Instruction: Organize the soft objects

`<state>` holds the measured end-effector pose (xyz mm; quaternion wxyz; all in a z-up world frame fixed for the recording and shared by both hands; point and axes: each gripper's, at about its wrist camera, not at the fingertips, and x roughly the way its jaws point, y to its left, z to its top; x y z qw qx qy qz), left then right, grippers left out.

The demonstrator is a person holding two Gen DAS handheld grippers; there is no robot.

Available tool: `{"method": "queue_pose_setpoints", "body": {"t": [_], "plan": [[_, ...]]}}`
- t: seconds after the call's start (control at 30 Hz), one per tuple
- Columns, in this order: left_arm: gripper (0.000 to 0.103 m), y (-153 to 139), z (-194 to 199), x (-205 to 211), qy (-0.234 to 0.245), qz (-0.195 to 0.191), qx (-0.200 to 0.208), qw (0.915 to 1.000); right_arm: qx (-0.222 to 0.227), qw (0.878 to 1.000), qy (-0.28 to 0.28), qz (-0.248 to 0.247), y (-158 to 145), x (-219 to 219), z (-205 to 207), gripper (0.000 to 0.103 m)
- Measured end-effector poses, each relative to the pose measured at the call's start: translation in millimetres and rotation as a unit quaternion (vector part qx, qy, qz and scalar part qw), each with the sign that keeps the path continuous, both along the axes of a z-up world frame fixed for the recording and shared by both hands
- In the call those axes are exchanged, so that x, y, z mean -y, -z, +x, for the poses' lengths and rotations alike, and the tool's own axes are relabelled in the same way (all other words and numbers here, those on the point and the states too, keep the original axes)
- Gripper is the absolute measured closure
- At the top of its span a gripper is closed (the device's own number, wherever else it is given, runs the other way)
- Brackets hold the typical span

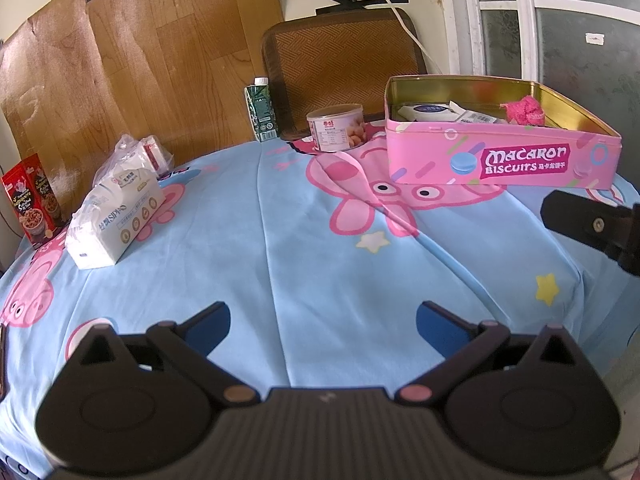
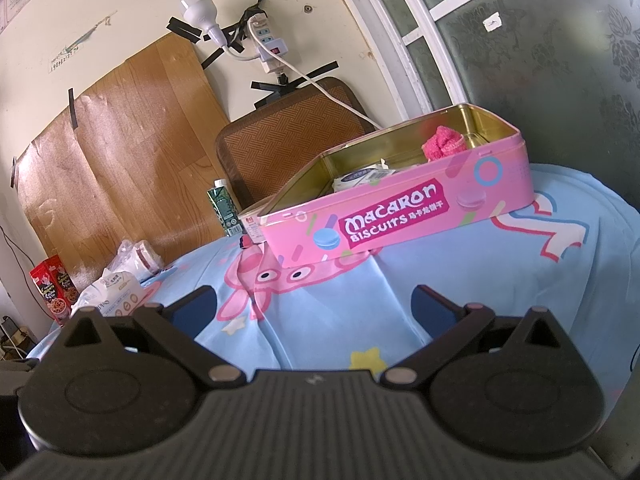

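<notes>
Left wrist view: left gripper [image 1: 323, 322] spread wide, empty, above the table [image 1: 320, 248]. Right gripper [image 2: 314, 306] likewise wide, nothing held. Pink fluffy cloth [image 1: 525, 110] sits inside open pink biscuit tin [image 1: 500, 156] w/ white packets. Tissue pack [image 1: 116, 216] far left.

A blue cartoon-pig tablecloth [image 1: 320, 248] covers the table. At the far left edge of the left wrist view stands a red snack box [image 1: 32, 200]. A round can [image 1: 338, 127] sits at upper centre, and left of it a green carton [image 1: 261, 110] with a white cap stands upright. Behind them a woven mat [image 1: 340, 68] leans on the wall beside a wood-grain sheet [image 1: 132, 64] at upper left. In the right wrist view, a bulb [image 2: 196, 10] and power strip [image 2: 268, 42] are taped to the wall near top centre.
</notes>
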<state>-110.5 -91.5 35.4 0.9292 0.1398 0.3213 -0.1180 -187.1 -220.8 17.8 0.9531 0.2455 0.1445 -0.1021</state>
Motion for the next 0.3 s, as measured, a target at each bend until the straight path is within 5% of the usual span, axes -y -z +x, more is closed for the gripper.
{"method": "queue_pose_setpoints", "body": {"t": [0.3], "plan": [[0.0, 0.4, -5.3, 4.6, 0.012, 0.003, 0.013, 0.9998, 0.0, 1.0, 0.0, -0.001, -0.3, -0.4, -0.1, 0.0]]}}
